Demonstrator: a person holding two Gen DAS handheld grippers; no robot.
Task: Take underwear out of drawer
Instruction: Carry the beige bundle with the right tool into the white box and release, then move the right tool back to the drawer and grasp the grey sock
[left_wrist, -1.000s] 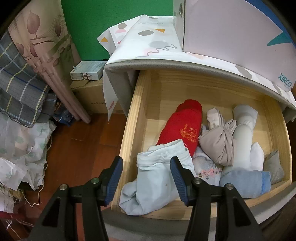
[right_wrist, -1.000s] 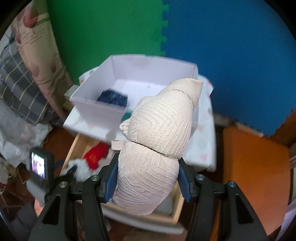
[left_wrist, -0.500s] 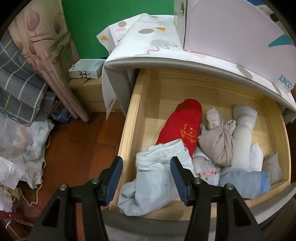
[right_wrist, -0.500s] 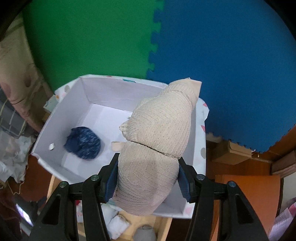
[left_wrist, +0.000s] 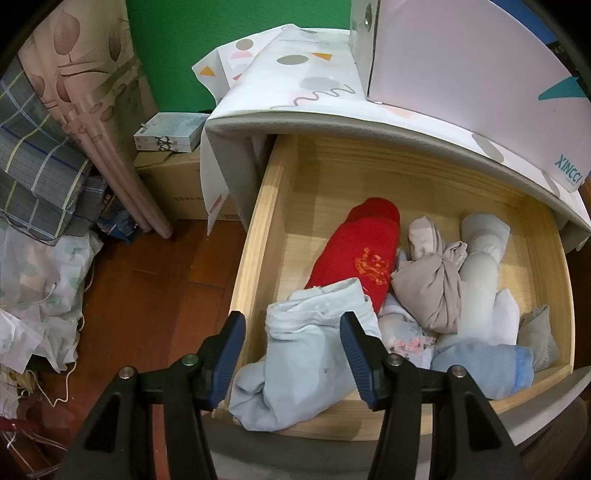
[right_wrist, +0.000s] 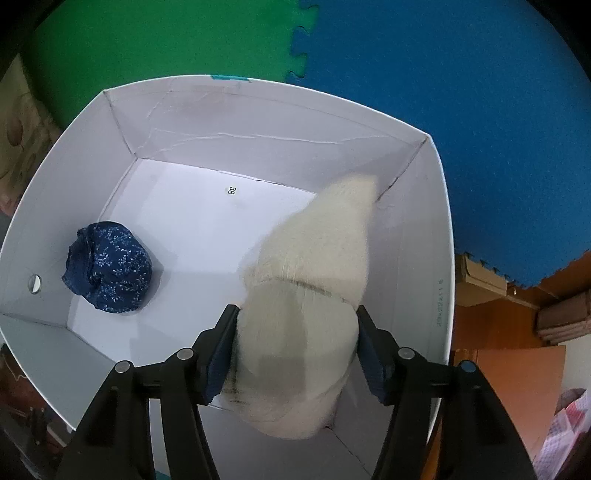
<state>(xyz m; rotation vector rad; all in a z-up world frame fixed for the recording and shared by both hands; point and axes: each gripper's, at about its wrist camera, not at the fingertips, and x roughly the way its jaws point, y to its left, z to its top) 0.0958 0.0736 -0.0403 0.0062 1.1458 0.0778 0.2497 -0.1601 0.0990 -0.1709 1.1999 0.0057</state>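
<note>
Green (right_wrist: 166, 40) and blue foam mats (right_wrist: 461, 92), floral curtain (left_wrist: 85, 96), plaid cloth (left_wrist: 33, 166).

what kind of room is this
Probably a bedroom or a dressing corner at home: an open wooden drawer full of rolled underwear and socks, a curtain beside piled fabric, and a white box on the cabinet.

1 open drawer (left_wrist: 255, 236), 1 white box (right_wrist: 258, 110) holding 2 rolled garments: navy (right_wrist: 109, 267), cream (right_wrist: 306, 295).

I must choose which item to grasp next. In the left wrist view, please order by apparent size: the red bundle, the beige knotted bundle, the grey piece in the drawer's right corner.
1. red bundle
2. beige knotted bundle
3. grey piece, partly hidden
</note>
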